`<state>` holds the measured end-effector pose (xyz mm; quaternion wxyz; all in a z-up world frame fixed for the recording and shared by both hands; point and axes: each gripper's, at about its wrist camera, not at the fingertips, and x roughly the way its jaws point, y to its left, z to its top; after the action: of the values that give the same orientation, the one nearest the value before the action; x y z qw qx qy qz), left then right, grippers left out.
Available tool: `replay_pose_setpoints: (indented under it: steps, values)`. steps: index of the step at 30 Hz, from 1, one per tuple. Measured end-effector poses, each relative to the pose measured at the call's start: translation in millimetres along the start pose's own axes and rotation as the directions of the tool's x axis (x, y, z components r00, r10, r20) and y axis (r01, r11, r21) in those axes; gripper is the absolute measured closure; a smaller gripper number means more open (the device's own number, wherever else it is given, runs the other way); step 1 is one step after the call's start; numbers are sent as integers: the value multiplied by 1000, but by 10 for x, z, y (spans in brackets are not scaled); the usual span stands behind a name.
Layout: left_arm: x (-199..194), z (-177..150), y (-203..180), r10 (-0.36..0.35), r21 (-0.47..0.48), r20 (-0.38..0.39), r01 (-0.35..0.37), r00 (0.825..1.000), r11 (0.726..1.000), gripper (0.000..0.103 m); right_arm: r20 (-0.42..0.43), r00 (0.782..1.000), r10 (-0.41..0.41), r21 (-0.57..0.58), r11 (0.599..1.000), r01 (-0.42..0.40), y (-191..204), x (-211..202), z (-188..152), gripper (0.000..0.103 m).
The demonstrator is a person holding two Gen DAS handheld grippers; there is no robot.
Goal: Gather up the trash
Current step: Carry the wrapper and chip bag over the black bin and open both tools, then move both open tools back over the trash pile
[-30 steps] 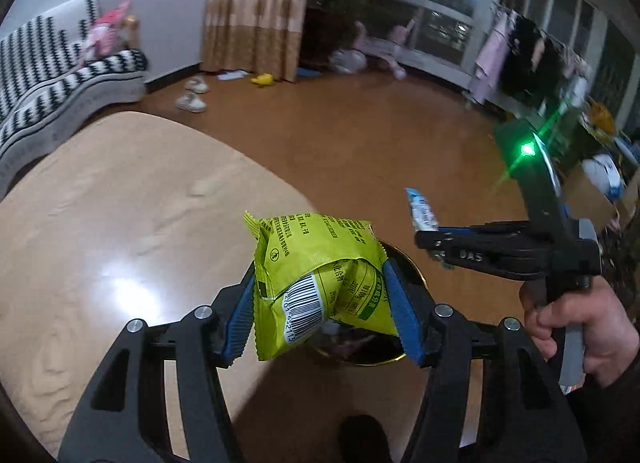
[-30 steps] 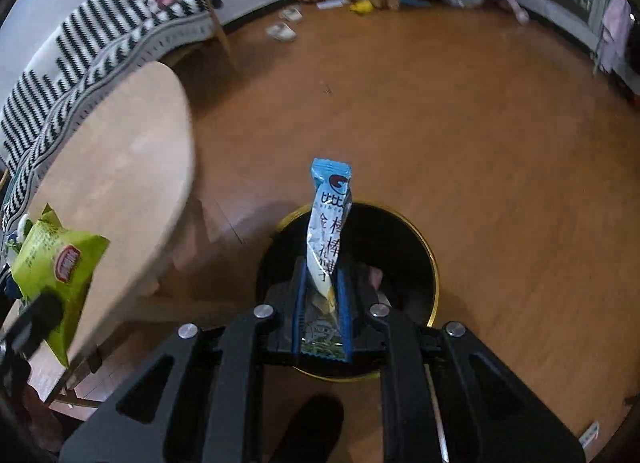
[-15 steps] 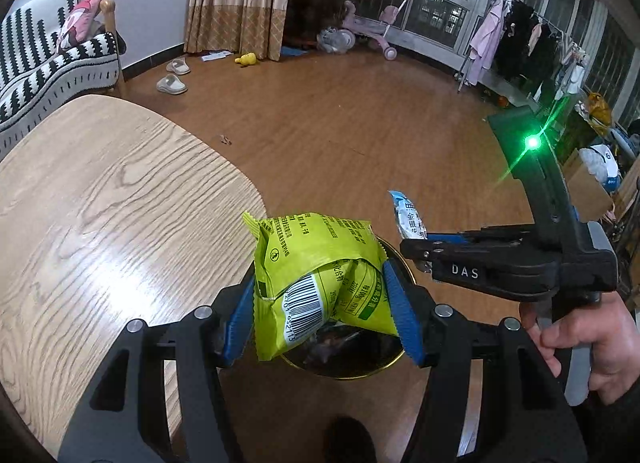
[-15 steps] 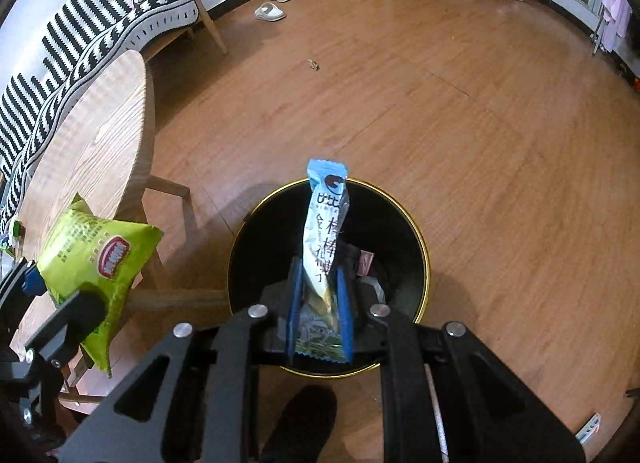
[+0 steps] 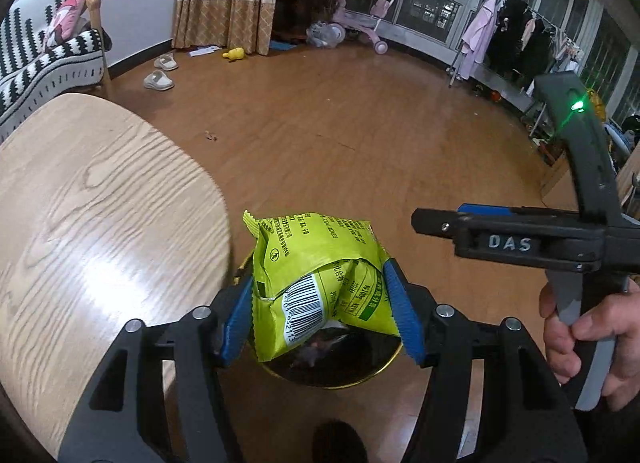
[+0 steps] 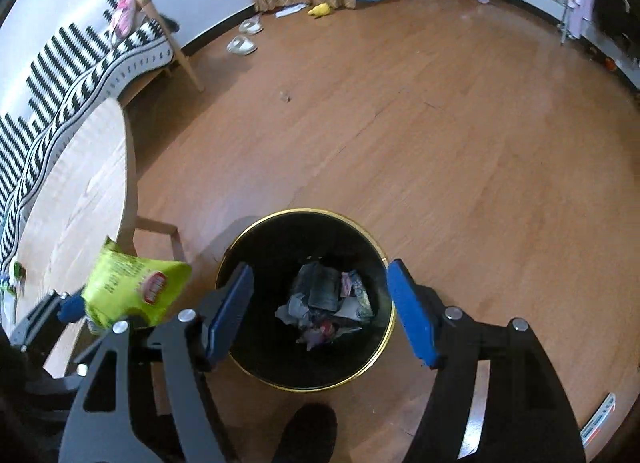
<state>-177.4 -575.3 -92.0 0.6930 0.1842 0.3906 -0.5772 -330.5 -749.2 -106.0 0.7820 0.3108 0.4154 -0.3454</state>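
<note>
My left gripper (image 5: 320,283) holds a crumpled yellow-green snack bag (image 5: 316,259) between its blue pads, above the near rim of a black bin with a gold rim (image 5: 360,381). Its jaws are opening slightly, though the pads still touch the bag. My right gripper (image 6: 320,267) hangs over the bin (image 6: 304,211), jaws opening wide with nothing between them. Crumpled wrappers (image 6: 324,303) lie in the bin's bottom. The right wrist view shows the bag (image 6: 132,283) at lower left. In the left wrist view the right gripper (image 5: 440,223) appears side-on, with a hand (image 5: 576,335) on its handle.
A light wooden table (image 5: 100,223) stands just left of the bin, its leg (image 6: 160,227) close by. A striped sofa (image 6: 80,75), slippers (image 6: 242,45), a pink tricycle (image 5: 372,19) and a clothes rack (image 5: 500,35) line the room's edges. A small wrapper (image 6: 598,419) lies on the floor.
The right gripper has opened and the blue stick wrapper it held is gone from its jaws. The left gripper has carried the green bag closer over the bin.
</note>
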Motion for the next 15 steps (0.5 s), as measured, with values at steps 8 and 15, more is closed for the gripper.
replay_pose_setpoints:
  steps: [8, 15]
  values:
    - [15, 81, -20, -16, -30, 21, 16, 1000, 999, 23, 44, 999, -1, 33, 999, 0, -57, -147, 43, 33]
    - [-390, 28, 219, 66, -23, 42, -65, 997, 998, 9, 69, 997, 44, -31, 999, -42, 356, -226, 105, 23]
